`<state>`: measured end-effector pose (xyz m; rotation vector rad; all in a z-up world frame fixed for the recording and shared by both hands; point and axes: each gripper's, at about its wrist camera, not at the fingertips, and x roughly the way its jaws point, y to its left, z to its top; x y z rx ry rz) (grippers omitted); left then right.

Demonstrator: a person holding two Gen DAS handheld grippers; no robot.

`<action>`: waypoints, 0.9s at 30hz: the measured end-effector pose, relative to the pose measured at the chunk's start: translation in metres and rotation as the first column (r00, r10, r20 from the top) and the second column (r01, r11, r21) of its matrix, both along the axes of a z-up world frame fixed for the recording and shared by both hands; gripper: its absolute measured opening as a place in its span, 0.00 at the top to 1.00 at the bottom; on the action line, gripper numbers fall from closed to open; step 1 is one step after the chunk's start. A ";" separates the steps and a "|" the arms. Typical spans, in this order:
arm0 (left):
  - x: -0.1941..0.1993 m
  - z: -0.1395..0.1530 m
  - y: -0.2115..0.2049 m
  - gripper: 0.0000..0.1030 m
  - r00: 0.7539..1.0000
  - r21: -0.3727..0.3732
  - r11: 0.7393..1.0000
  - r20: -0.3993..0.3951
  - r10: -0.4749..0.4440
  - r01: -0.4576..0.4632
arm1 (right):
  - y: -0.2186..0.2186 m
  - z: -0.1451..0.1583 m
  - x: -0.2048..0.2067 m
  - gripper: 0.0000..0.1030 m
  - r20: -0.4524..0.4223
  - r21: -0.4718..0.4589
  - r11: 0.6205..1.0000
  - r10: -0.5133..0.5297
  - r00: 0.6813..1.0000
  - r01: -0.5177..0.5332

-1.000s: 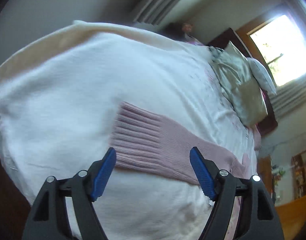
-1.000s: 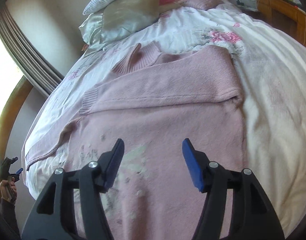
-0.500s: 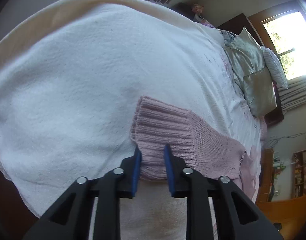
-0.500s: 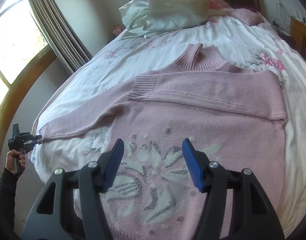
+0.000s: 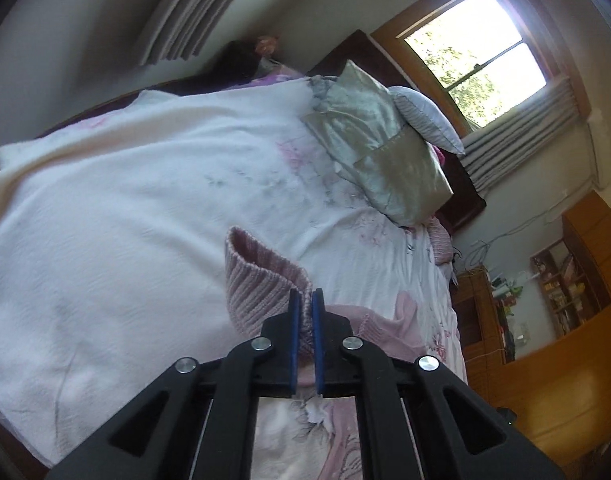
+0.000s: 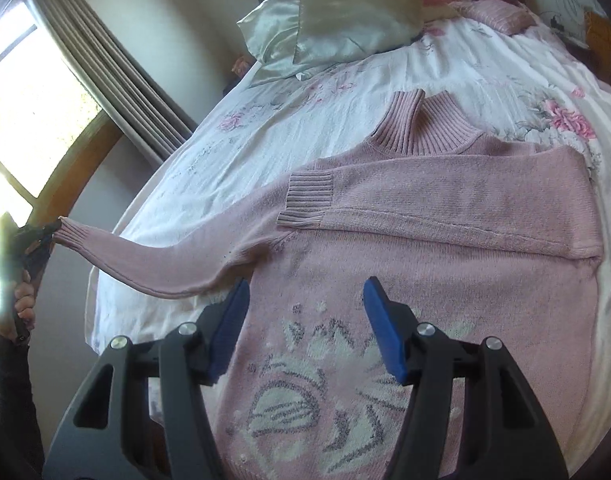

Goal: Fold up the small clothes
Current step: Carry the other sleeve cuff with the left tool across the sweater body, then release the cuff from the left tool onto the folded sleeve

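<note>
A: Where is your left gripper (image 5: pixel 304 312) right now?

B: Your left gripper has its blue pads pressed nearly together on the ribbed cuff (image 5: pixel 261 284) of the pink sweater (image 6: pixel 445 264). The cuff is pinched between them and stands up in a loop above the white blanket (image 5: pixel 105 216). From the right wrist view you can see that same sleeve (image 6: pixel 177 264) stretched out sideways past the edge of the bed, its cuff held at the tip of the gripper, with your hand (image 6: pixel 23 300) gripping the handle below the window frame.

A: And your right gripper (image 6: pixel 305 304)?

B: Its fingers are spread wide and hold nothing. It hangs over the lower front of the sweater, above the white and grey knitted flower pattern (image 6: pixel 305 392).

A: How does the sweater lie?

B: It lies flat on the floral bedspread (image 6: pixel 305 108), the ribbed collar (image 6: pixel 421 128) pointing toward the pillows (image 6: pixel 345 16). The other sleeve (image 6: pixel 445 204) is folded across the chest, its cuff resting near the armpit of the stretched sleeve. A window (image 5: pixel 485 56) sits behind the pillows in the left wrist view, and wooden shelving (image 5: pixel 561 288) stands at the right
</note>
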<state>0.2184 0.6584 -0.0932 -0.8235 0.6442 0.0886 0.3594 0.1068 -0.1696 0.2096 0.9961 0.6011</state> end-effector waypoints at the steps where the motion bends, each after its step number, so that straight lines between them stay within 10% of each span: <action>1: 0.015 0.011 -0.012 0.95 1.000 0.019 0.999 0.010 -0.026 0.026 | -0.005 0.001 0.004 0.41 -0.013 0.019 1.000 -0.011 1.000 0.011; 13: 0.170 0.064 -0.202 0.98 0.943 0.199 0.924 -0.015 -0.331 0.328 | -0.077 -0.020 0.047 0.41 -0.141 0.172 0.975 -0.118 0.983 0.142; 27: 0.281 -0.115 -0.377 0.98 0.803 0.124 0.811 -0.291 -0.521 0.571 | -0.122 -0.088 0.088 0.40 -0.292 0.257 0.944 -0.129 0.948 0.207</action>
